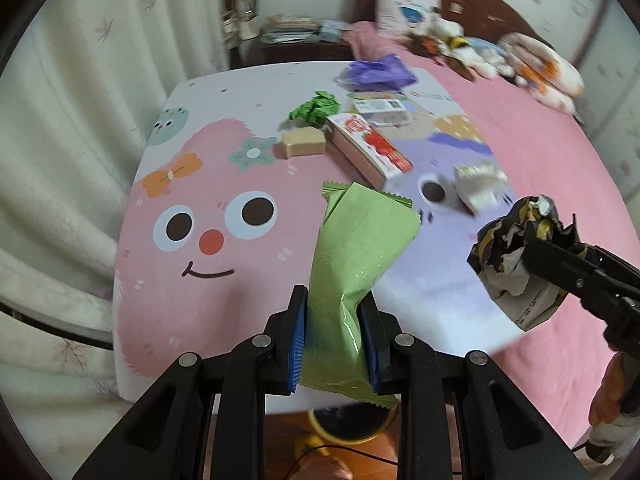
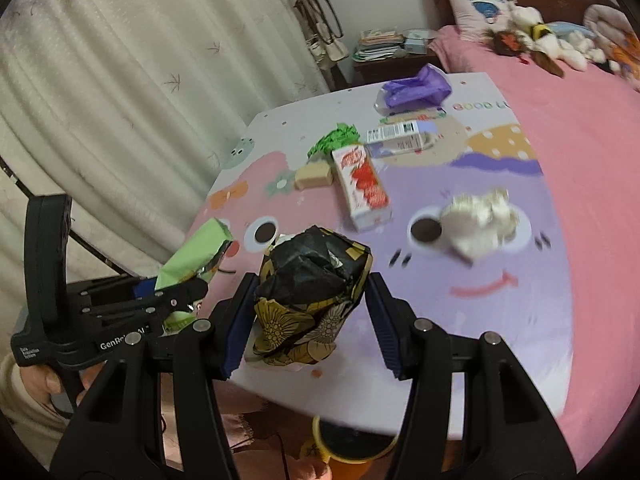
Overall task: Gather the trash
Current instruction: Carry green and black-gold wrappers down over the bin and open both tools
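Observation:
In the left wrist view my left gripper (image 1: 334, 300) is shut on a light green snack wrapper (image 1: 360, 240), which sticks up and away from the blue pads. My right gripper (image 2: 312, 284) is shut on a crumpled black and gold wrapper (image 2: 312, 272), held above the near edge of the cartoon-print cloth (image 2: 500, 300). Each gripper shows in the other's view: the right gripper (image 1: 560, 264) at the right, the left gripper (image 2: 180, 292) at the lower left. Below the cloth's near edge sits a yellow-rimmed bin (image 1: 348, 428), partly hidden by the fingers.
On the cloth lie a strawberry box (image 2: 364, 184), a beige block (image 2: 314, 176), crumpled green paper (image 2: 336, 140), a white carton (image 2: 400, 138), a purple bag (image 2: 416, 88) and crumpled white paper (image 2: 480, 220). Curtains (image 2: 140, 80) hang left; a pink bed (image 2: 580, 100) lies right.

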A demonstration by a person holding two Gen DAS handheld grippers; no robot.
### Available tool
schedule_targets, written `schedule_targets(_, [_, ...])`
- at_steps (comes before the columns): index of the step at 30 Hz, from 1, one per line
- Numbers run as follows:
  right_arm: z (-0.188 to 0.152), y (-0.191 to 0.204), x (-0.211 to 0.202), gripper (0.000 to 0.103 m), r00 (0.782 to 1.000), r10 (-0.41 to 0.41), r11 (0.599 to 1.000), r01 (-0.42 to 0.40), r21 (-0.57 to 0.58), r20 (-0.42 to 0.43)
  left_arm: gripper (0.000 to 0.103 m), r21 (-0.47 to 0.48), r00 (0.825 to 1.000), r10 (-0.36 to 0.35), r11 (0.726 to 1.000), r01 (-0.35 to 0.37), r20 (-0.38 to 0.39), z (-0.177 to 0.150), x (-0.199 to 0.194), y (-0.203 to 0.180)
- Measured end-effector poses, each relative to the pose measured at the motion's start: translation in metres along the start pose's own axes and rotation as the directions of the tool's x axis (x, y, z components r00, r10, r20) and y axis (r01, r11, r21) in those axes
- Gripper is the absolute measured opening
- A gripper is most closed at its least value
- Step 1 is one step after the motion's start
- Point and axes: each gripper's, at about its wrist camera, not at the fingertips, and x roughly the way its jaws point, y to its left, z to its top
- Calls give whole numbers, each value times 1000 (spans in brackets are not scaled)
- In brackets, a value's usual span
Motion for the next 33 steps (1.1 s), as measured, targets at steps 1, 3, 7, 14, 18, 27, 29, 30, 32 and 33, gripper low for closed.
schedule_targets(1, [-12,8,-5,51,1000,-17,1000,17,14,6,24,15,1000,-8,1000,8,3,-6,-4,2])
schedule_targets(3, [-34,23,-13,51,999,-35,998,34,47,9,24,52,1000,-29,998,29,6,-23,-14,7])
schedule_targets(7, [-78,51,-27,51,997,-73,992,71,101,13,24,109,998,-68,992,67,4,-58,-30,18])
schedule_targets(14, [-151,86,-40,51,991,-137,976,136,170,-8,24,197,992,-102,974,114,-68,-122,-35,21])
schedule_targets(18, [-186,90,-43,51,986,-160,961,166,219,-44,24,217,985,-111,967,138,-130,-158,-26,17])
schedule_targets(27, [-264,60,-14,51,967,-190,921,235,309,-170,24,222,959,-86,964,149,-270,-219,41,-5])
schedule_targets(29, [-285,45,4,51,959,-197,913,255,318,-202,24,219,953,-75,965,143,-294,-233,65,-10])
schedule_targets(30, [-295,38,13,51,956,-198,910,261,321,-217,24,213,947,-73,966,145,-312,-244,82,-13])
schedule_targets(32, [-319,19,35,51,949,-194,902,272,335,-247,24,208,941,-65,968,141,-333,-257,108,-16])
schedule_targets(33, [-331,9,48,51,946,-194,899,277,340,-259,24,209,937,-57,969,135,-345,-266,126,-19])
